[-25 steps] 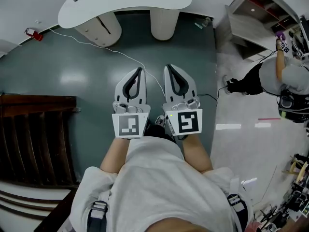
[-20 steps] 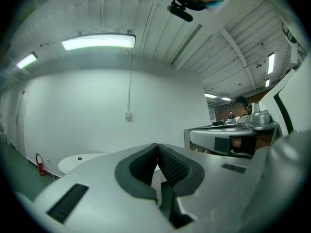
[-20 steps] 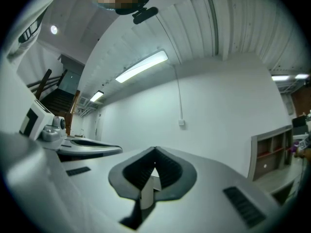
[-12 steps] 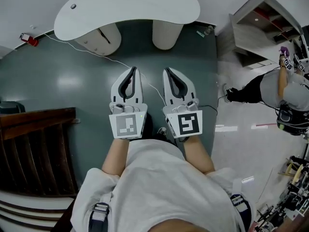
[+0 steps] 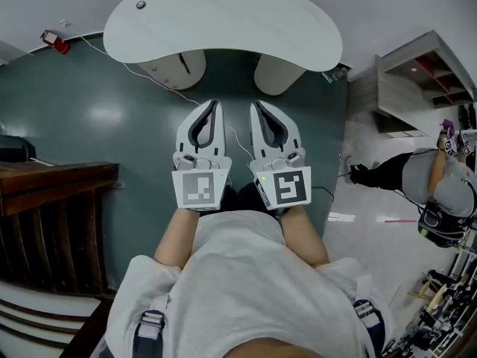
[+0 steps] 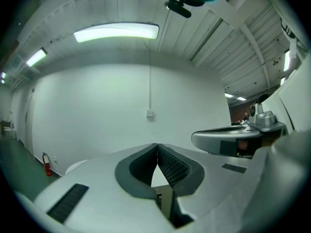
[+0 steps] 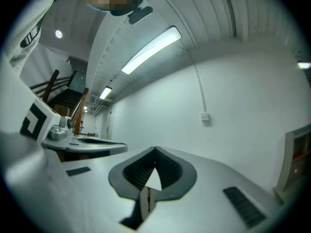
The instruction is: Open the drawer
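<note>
Left gripper (image 5: 216, 106): clenched, its ribbed pads meeting at the tips with nothing between them; it points level toward the table.
Right gripper (image 5: 255, 106): clenched the same way and empty, just beside the left one, parallel to it and not touching.
Hands: each grips one tool from behind, forearms bare below a pale shirt.
Table (image 5: 223, 21): white curved top ahead of both tips, standing on two pale rounded pedestals (image 5: 173, 67).
Drawer: cannot be picked out in any view; the left pedestal carries a short dark mark, too small to tell.
Floor (image 5: 89, 125): dark green, with a thin white cable (image 5: 153, 79) running across it.
Left edge: dark wooden railing (image 5: 52, 215).
Right side: grey shelf unit (image 5: 410, 80) and another person (image 5: 428, 185).
</note>
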`<state>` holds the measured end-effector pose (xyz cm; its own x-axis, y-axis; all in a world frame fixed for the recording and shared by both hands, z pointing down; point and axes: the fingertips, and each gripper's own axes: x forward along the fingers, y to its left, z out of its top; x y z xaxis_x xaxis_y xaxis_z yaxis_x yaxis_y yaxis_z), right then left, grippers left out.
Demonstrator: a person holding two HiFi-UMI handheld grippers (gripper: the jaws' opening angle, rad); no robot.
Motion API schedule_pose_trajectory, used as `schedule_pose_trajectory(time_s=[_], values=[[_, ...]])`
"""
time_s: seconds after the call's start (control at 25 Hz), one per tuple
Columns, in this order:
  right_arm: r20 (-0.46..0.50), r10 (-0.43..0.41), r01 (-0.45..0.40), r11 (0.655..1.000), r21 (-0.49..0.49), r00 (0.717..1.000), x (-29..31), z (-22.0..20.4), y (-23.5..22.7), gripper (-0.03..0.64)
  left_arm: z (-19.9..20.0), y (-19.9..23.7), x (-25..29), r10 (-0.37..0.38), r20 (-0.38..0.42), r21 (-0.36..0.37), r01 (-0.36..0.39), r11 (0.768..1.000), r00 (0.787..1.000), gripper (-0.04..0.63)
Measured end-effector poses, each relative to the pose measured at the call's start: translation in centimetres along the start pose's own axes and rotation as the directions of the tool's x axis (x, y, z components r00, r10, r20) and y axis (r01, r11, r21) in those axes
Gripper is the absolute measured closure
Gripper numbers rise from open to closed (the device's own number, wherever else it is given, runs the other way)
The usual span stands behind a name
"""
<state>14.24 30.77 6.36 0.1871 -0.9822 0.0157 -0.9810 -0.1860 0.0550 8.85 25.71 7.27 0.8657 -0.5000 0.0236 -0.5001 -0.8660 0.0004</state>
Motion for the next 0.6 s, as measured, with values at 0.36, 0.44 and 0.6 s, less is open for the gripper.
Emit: schedule_pose_trajectory(time_s=[0.36, 0.44, 0.6], values=[[-0.002, 0.161, -0.161, 0.987, -0.007, 0.987, 10.4, -1.6, 1.3, 0.604, -2.9, 8.2, 4.6, 0.178, -0.046, -0.02, -0.179, 0.984, 0.983, 0.588], [-0.01, 0.238, -0.238, 0.971, 0.01, 0.971, 13.0, -2.3, 2.3, 0.604, -3.5, 10.0, 5.5, 0.23, -0.062, -0.006, -0.231, 0.973, 0.971, 0.588], [-0.036, 0.348, -0.348, 0.937, 0.019, 0.937, 17.8, -3.4, 3.5, 0.604, -4.8, 13.3, 7.8, 0.308, -0.098, -0.033, -0.312, 0.949, 0.946, 0.588]])
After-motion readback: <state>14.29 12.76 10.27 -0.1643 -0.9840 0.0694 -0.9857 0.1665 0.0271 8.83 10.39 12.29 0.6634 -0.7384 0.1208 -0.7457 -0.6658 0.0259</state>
